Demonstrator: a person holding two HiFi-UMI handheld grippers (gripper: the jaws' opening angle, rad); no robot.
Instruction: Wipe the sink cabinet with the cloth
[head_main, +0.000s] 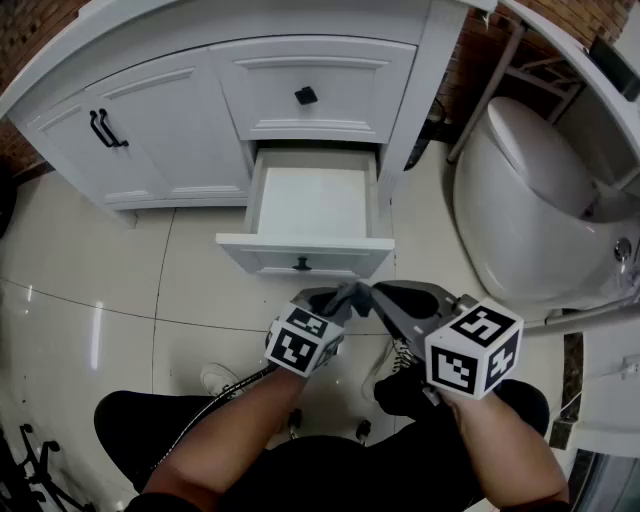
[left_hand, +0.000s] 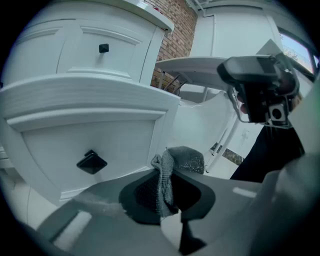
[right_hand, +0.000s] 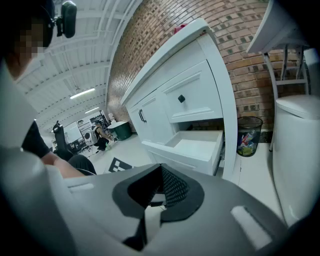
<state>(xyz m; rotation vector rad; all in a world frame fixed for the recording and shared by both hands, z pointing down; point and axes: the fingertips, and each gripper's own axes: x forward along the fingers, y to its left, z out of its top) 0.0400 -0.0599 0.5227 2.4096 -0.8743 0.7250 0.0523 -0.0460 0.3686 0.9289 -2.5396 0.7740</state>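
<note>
The sink cabinet's (head_main: 170, 120) open drawer (head_main: 305, 252) jutted toward the tools, with bare floor (head_main: 190, 290) at its left. The left tool (left_hand: 165, 176) pinched the cloth (left_hand: 184, 160) near the drawer's front edge. The right tool (right_hand: 159, 175) was closed, empty.

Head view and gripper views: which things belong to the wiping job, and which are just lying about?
Job: cloth, held in the left gripper; sink cabinet with its open drawer.
Lying about: toilet; waste bin.

Red brick wall (right_hand: 240, 30); glossy cream floor tiles (head_main: 80, 290); white toilet (head_main: 530, 165); waste bin (right_hand: 248, 136) against wall; strip light (right_hand: 82, 93) overhead.
</note>
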